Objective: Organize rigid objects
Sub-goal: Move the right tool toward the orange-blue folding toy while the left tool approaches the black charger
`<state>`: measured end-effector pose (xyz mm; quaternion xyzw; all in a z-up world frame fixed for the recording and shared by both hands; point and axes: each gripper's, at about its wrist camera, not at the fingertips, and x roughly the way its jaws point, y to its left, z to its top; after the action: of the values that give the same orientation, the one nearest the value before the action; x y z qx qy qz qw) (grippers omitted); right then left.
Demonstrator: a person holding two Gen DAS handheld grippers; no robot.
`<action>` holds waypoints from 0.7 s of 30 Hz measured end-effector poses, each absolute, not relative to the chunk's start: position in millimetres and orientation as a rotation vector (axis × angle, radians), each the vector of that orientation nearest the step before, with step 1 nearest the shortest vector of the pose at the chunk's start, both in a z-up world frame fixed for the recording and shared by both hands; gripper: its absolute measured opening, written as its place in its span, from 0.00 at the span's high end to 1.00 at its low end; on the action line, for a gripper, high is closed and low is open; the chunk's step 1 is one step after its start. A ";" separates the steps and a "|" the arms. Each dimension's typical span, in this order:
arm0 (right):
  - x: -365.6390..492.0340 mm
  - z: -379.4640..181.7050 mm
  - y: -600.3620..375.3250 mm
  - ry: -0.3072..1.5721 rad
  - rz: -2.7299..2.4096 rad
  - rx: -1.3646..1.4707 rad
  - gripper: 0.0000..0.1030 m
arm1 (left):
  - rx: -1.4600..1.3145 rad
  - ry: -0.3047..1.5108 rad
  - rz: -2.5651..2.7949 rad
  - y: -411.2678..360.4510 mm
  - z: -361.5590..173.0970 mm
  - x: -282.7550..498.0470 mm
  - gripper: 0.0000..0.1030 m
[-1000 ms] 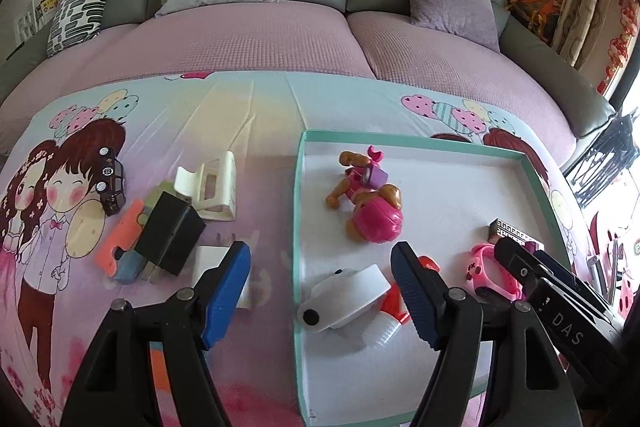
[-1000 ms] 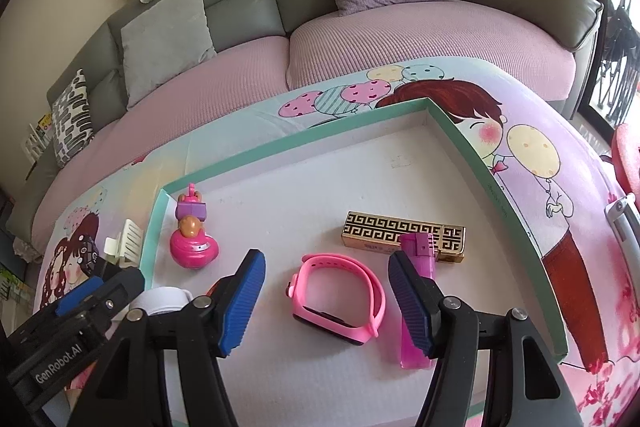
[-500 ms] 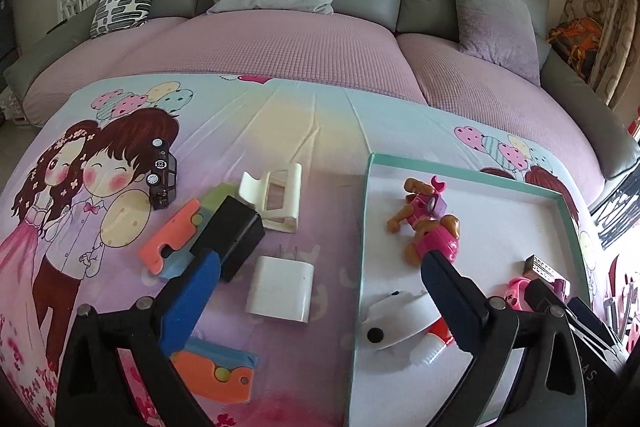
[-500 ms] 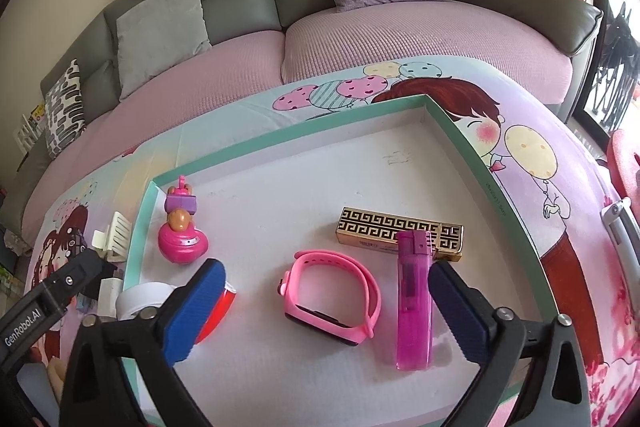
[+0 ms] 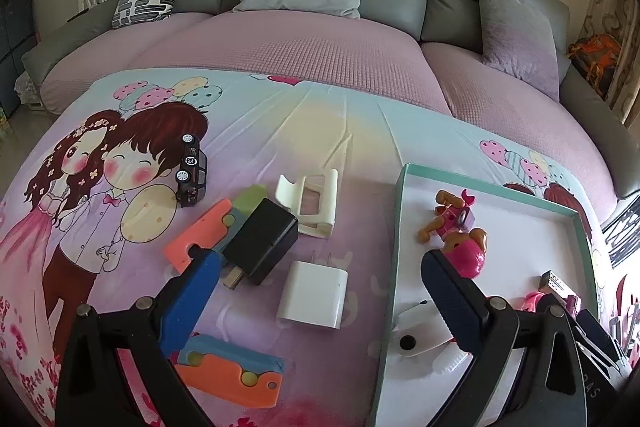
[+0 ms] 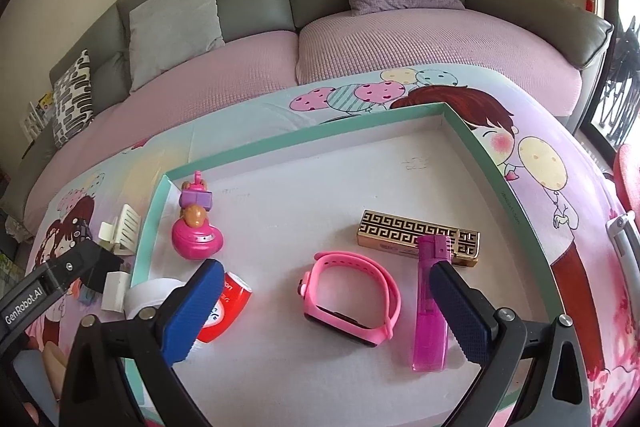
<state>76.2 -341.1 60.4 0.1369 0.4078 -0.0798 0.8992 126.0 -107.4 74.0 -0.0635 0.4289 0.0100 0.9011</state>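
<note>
Your left gripper [image 5: 320, 291] has just been opening; its jaws stand wide with the white charger [image 5: 314, 293] lying free between them on the cloth, outside the teal tray [image 5: 394, 259]. Centre on its flat sides before closing, clear of the black adapter [image 5: 262, 241] beside your left finger. Your right gripper [image 6: 322, 307], also just opened, frames the pink watch [image 6: 352, 301] untouched. The bottle under your left gripper's right finger is half hidden.
</note>
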 end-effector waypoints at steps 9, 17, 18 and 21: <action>82.5 75.8 -299.5 0.800 -0.041 0.253 0.00 | -0.111 0.850 0.115 -71.9 89.2 119.0 0.02; 87.0 80.5 -243.7 0.800 0.139 0.221 0.00 | -0.154 0.853 0.204 -27.7 92.0 107.7 0.02; 87.4 80.4 -237.7 0.801 0.158 0.221 0.00 | -0.160 0.855 0.204 -24.2 92.2 106.3 0.02; 87.4 79.4 -220.4 0.805 0.197 0.217 0.00 | -0.178 0.849 0.204 -12.0 95.1 100.2 0.02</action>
<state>87.4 -220.4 79.4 0.1050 0.3902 0.0957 0.9097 100.2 -12.0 95.1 -0.0861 0.4108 0.0987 0.9023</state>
